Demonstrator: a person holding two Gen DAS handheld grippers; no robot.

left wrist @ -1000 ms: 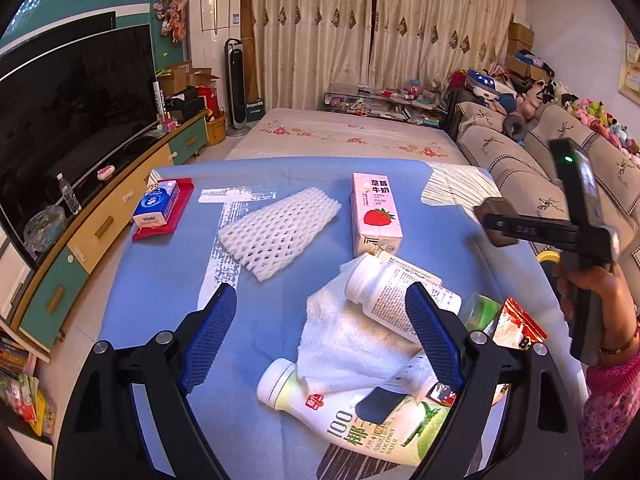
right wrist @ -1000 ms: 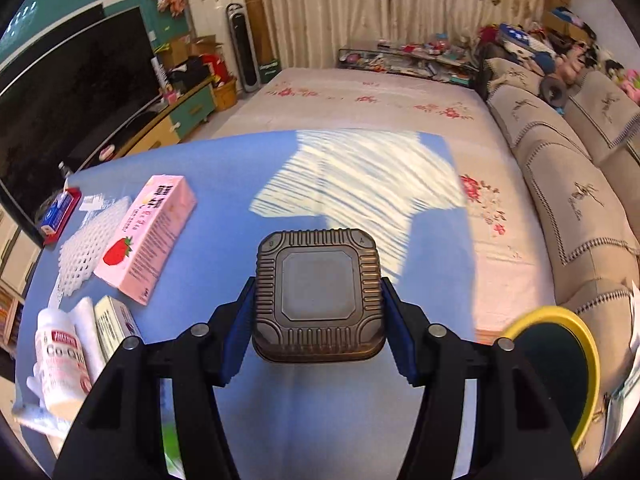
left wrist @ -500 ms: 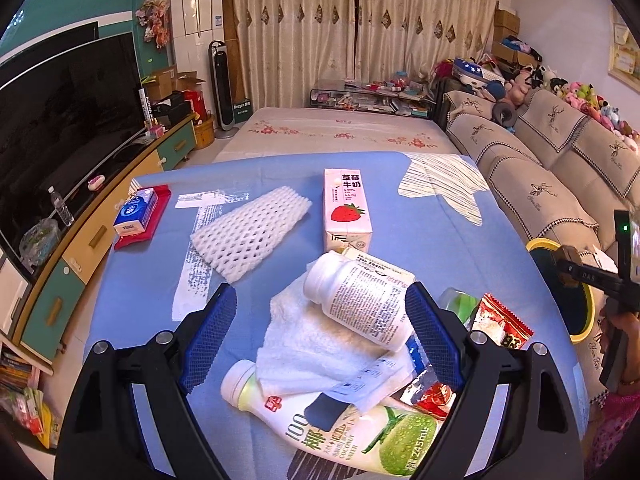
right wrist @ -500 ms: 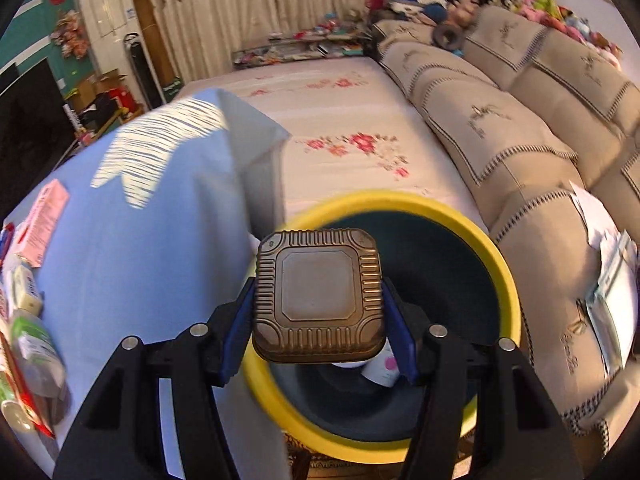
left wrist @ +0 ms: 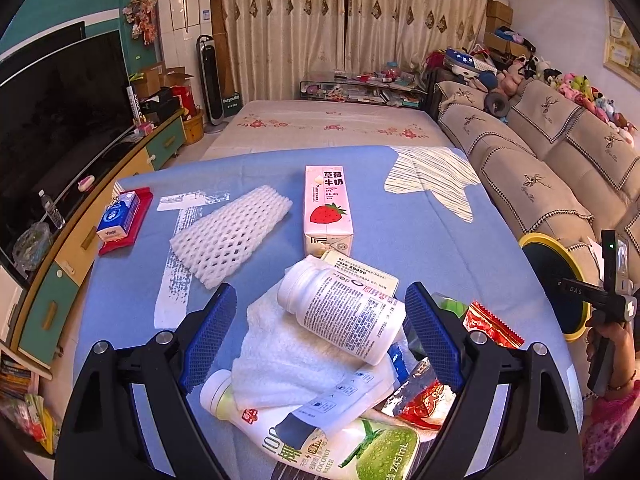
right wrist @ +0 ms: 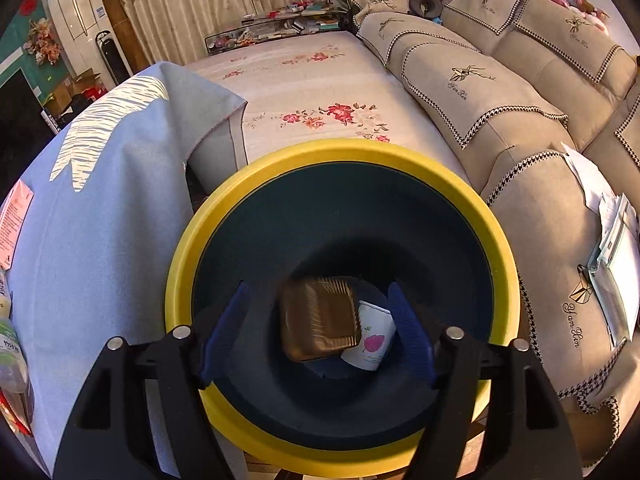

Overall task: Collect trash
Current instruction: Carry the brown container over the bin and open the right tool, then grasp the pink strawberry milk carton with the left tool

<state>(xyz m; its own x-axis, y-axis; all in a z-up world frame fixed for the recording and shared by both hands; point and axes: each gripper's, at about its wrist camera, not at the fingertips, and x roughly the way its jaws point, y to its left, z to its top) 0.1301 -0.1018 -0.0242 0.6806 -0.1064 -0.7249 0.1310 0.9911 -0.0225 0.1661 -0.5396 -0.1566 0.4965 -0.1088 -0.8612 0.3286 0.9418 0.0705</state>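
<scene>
Releasing is the step in hand: your right tongs [right wrist: 316, 328] hang over the mouth of the bin [right wrist: 256, 164], and their jaws have just been opening, so the blue pads stand clear on both sides of the brown container [right wrist: 318, 334]. Nothing is gripped now. That container is blurred and tilted, low inside the bin beside a white paper cup [right wrist: 370, 344] printed with a pink shape; I cannot tell whether it has settled yet. To finish well, hold the tongs centred over the opening until the container is clearly down, then lift straight up so the pads do not catch the rim.

The brown container is squarish with rounded corners and ribbed edges, and looks like stiff plastic. The bin is round, dark inside, with a smooth yellow rim, and sits between the table's right edge and a beige sofa.

Your left tongs [left wrist: 320, 338] are wide open and empty, hovering over the pile at the near end of the table [left wrist: 400, 220], which wears a blue cloth. Between the pads lies a white pill bottle [left wrist: 344, 316] on its side, resting on a soft white towel [left wrist: 280, 356]. Nearer you is a smooth coconut water bottle [left wrist: 328, 448], with crinkly red wrappers [left wrist: 492, 326] to the right. Farther off lie a pink strawberry milk carton [left wrist: 327, 208] and a white foam net sleeve [left wrist: 228, 236].
</scene>
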